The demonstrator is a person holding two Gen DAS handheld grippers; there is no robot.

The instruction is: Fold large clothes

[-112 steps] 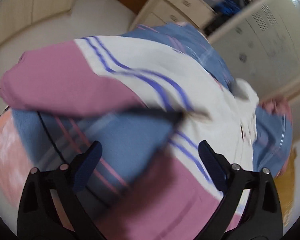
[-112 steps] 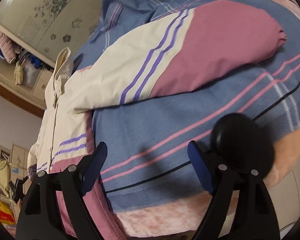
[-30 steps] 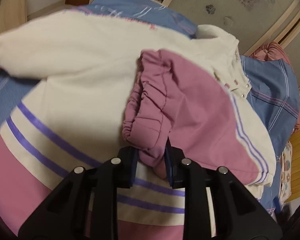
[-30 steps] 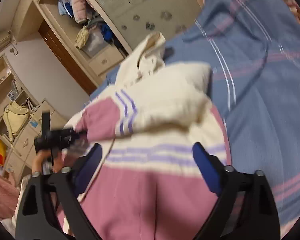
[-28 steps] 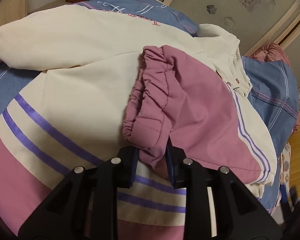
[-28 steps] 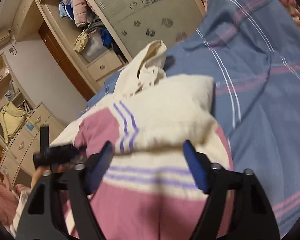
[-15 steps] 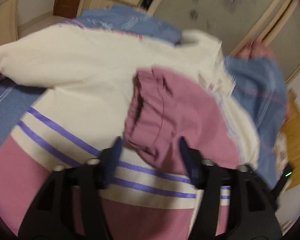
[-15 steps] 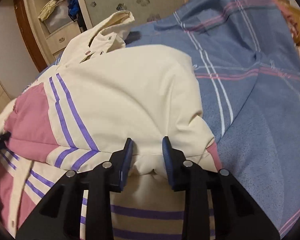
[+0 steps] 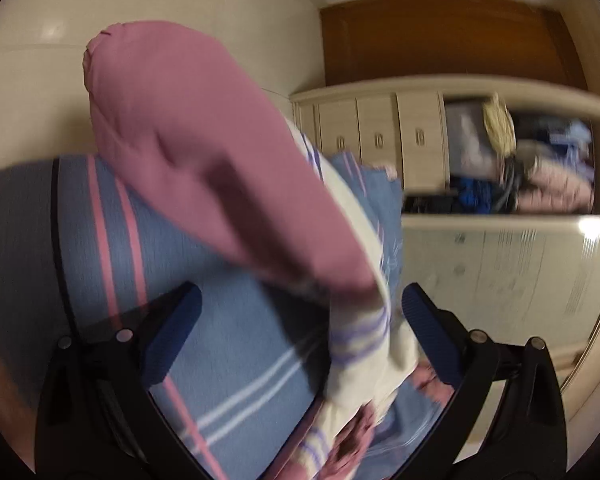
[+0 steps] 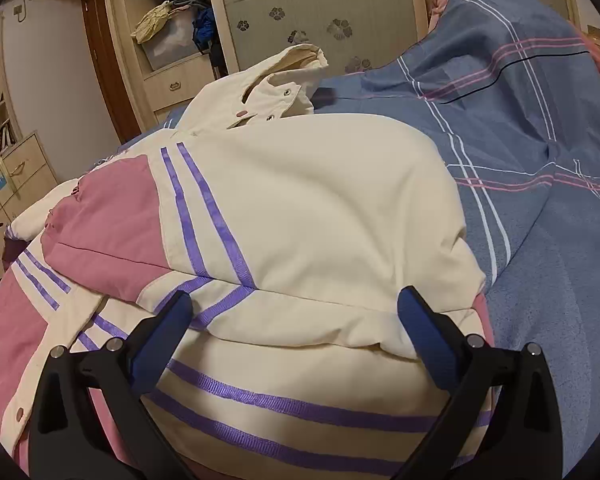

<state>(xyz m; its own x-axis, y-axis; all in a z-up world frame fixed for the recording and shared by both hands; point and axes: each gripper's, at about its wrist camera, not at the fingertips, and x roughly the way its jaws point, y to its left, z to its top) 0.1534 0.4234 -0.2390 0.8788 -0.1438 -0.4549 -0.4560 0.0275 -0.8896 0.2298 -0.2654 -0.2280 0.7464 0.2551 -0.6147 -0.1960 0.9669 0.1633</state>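
A cream and pink jacket (image 10: pixel 300 208) with purple stripes lies on the blue striped bed cover (image 10: pixel 540 240), both sleeves folded across its front and the collar (image 10: pixel 284 80) at the far end. My right gripper (image 10: pixel 296 308) hovers low over the cream sleeve fold. Its jaws are opening wide; the fold lies between them and the pads do not press on it. The left wrist view is blurred: a pink part of the jacket (image 9: pixel 204 152) bulges over the bed cover (image 9: pixel 204 320). My left gripper (image 9: pixel 300 308) is opening too, with the jacket's striped edge (image 9: pixel 360 340) loose between its fingers.
A wardrobe with a frosted sliding door (image 10: pixel 320 12) and an open shelf of clothes (image 10: pixel 172 20) stands past the bed. Drawers (image 9: pixel 380 136) and a brown door (image 9: pixel 440 36) are beside it. Low cabinets (image 10: pixel 16 176) line the left wall.
My left gripper let go of the pink cuff, rolled and swung off to the jacket's side. My right gripper closed on the cream sleeve fold, then spread wide and released it.
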